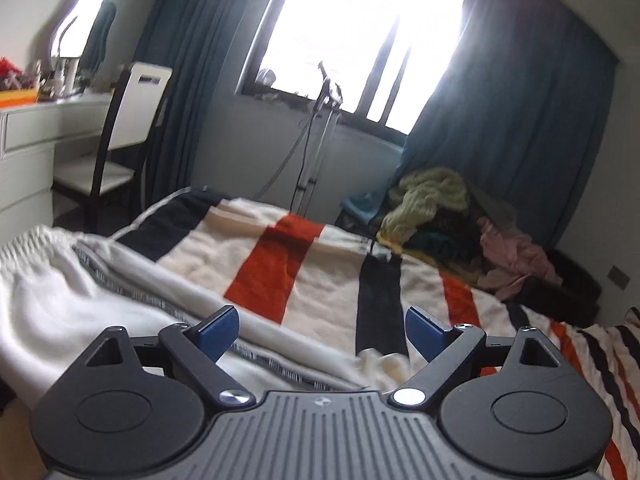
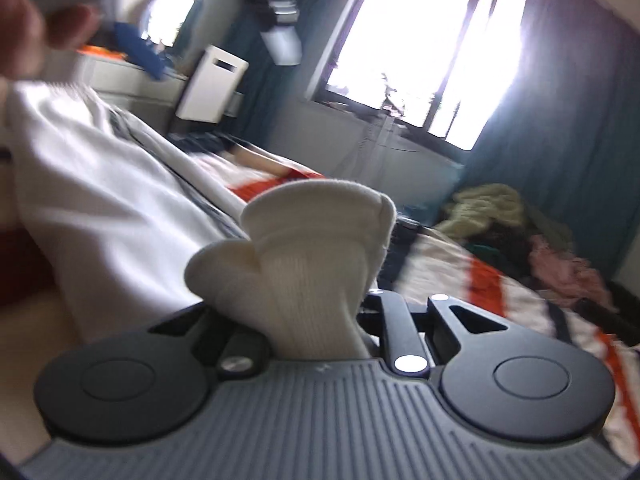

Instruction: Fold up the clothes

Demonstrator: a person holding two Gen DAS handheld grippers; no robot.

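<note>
White garment (image 2: 304,264) is bunching at frame centre, clamped in the right gripper (image 2: 320,320); the left gripper (image 1: 322,330) is hovering with fingers apart.

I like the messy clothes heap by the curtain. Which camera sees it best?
The left wrist view: the clothes heap is sharp and fully visible. In the right wrist view it is blurry and off at the side.
</note>
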